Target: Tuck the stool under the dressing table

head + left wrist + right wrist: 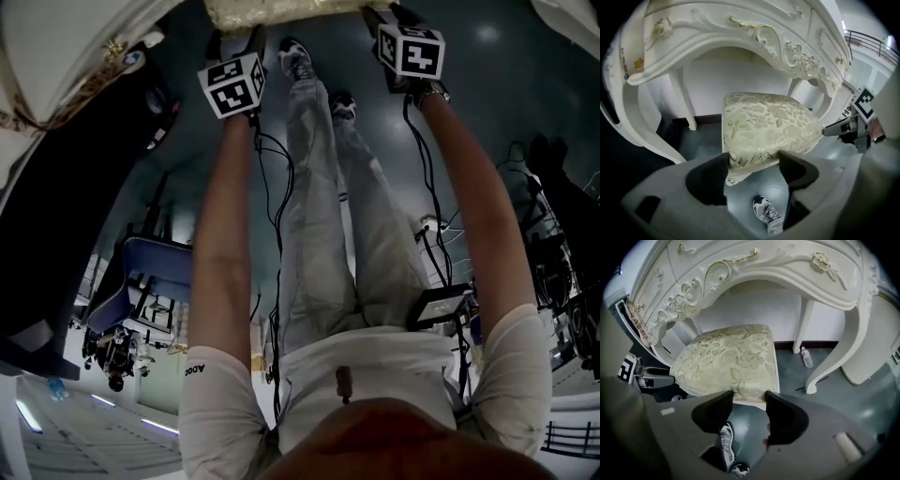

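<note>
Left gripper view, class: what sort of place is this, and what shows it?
Probably a bedroom furniture set-up inside a larger hall: an ornate white dressing table and a floral-cushioned stool stand on a glossy grey floor, with a metal railing beyond.

Dark glossy floor under a plain white wall.
The grey-blue floor [792, 376] carries a pale spot of glare [486, 35], and a dark skirting [785, 344] edges the white wall [754, 305]. A small bottle [806, 357] is on the floor near the skirting. A blue chair [155, 267] stands off to one side, a railing [871, 43] further off.
</note>
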{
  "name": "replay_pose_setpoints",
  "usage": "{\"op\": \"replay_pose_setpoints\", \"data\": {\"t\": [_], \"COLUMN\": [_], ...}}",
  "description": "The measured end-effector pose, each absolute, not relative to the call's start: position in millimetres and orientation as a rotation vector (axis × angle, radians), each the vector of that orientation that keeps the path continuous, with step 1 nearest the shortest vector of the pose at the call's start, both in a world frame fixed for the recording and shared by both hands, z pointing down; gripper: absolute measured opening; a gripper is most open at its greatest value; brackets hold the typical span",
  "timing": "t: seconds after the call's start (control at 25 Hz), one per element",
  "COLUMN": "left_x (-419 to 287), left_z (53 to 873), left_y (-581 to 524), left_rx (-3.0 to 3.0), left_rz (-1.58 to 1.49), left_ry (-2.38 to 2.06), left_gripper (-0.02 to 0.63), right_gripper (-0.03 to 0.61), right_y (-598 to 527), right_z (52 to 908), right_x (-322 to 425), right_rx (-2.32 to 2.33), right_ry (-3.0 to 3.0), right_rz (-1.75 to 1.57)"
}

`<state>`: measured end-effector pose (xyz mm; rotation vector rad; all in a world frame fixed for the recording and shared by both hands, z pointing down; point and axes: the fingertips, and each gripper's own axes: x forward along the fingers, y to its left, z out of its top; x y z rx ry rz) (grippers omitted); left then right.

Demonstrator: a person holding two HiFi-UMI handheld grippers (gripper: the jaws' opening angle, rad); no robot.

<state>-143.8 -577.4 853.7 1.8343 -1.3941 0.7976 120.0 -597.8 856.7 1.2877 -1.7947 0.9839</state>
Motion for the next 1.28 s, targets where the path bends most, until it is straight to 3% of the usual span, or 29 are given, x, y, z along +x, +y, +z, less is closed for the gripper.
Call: {"op": "replay_pose_setpoints", "data": {"t": [0.88, 0.96, 1.0, 1.04, 1.08, 1.28], "left_x": [-145.0, -151.5, -156.9, -161.6, -163.2, -133.2], "left_z": [845.8, 843.4, 840.2, 836.2, 832.4, 813.7], "left_y": [-679.6, -671.3, -665.8, -658.7, -649.8, -580.9], "left_rx": [1.869, 1.829, 1.814, 1.809, 1.819, 1.958], "left_rz": [0.728, 0.705, 0.689, 0.674, 0.663, 0.767], "left_ry": [-1.39, -1.412, -1.434, -1.451, -1.45, -1.246], "left_gripper": [0.345, 0.28, 0.199, 0.064, 0.006, 0.006], "right_gripper": [0.229, 0.214, 0.107, 0.008, 0.006, 0.006], "right_y": [-693.4, -690.3, -686.9, -682.2, -676.0, -609.9], "right_z": [846.7, 844.1, 841.8, 838.5, 834.1, 813.2], "right_x": [100.2, 102.6, 105.2, 108.5, 110.8, 106.6], "right_rx": [1.31, 1.306, 1.308, 1.311, 1.306, 1.188], "right_ry": [-1.795, -1.807, -1.823, -1.851, -1.887, -1.992], "right_rz": [1.051, 1.014, 0.97, 0.908, 0.84, 0.816]}}
